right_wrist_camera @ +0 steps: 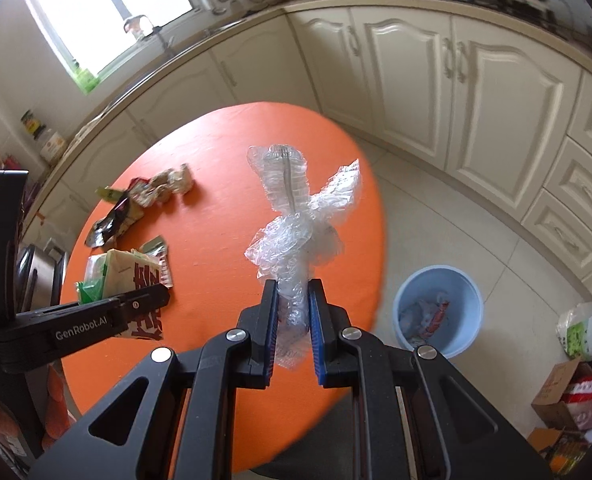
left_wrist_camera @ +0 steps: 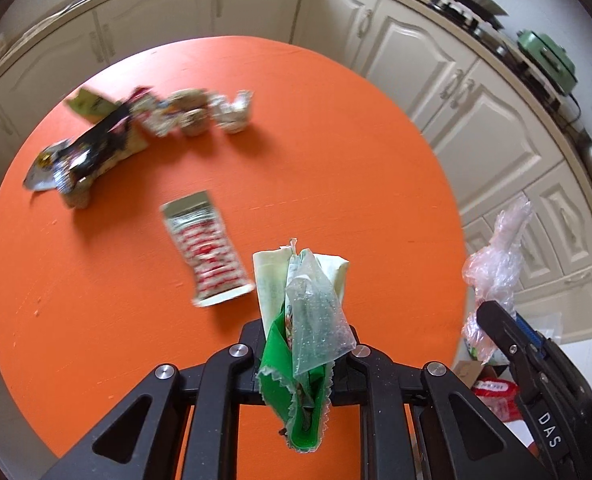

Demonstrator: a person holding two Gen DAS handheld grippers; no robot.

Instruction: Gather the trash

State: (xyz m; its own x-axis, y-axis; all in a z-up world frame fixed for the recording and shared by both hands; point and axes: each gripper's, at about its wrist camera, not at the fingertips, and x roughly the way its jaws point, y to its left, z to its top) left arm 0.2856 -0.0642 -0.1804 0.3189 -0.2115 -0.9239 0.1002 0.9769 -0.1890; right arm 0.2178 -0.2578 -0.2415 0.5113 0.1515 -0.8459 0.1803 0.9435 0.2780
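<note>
Left wrist view: left tool (left_wrist_camera: pixel 302 354) is clamped narrow on a bundle of wrappers (left_wrist_camera: pixel 302 320), green serrated-edge foil plus clear film plus a pale cream sheet, all sticking up out of the jaws above the orange round bench (left_wrist_camera: pixel 336 160). Taking that bundle as landmark: a red-and-white striped packet (left_wrist_camera: pixel 206 248) lies flat on the bench just beyond it to the left; further beyond and left, a loose row of crumpled trash (left_wrist_camera: pixel 192 112) and a dark foil wrapper (left_wrist_camera: pixel 80 156), well apart from the bundle. To the bundle's right, off the bench edge, the right tool (left_wrist_camera: pixel 492 320) shows with crumpled clear plastic (left_wrist_camera: pixel 496 264) in it. Cream cabinets (left_wrist_camera: pixel 436 80) run behind the bench. Frame is motion-blurred. Right wrist view: right tool (right_wrist_camera: pixel 292 320) is pinched narrow on the same clear plastic wad (right_wrist_camera: pixel 296 216), blue pads pressing either side, plastic fanning up over the bench (right_wrist_camera: pixel 216 240). Landmark here is the wad: left of it the left tool (right_wrist_camera: pixel 136 304) holds its wrappers (right_wrist_camera: pixel 112 276) above the bench; beyond those, the dark foil wrapper (right_wrist_camera: pixel 112 216) and crumpled pieces (right_wrist_camera: pixel 168 184) sit on the bench. Right of and below the wad, a light blue bucket (right_wrist_camera: pixel 472 312) stands on the tiled floor with some trash already inside, clear of the bench edge. A bag and cardboard boxes (right_wrist_camera: pixel 572 396) sit on the floor further right.
</note>
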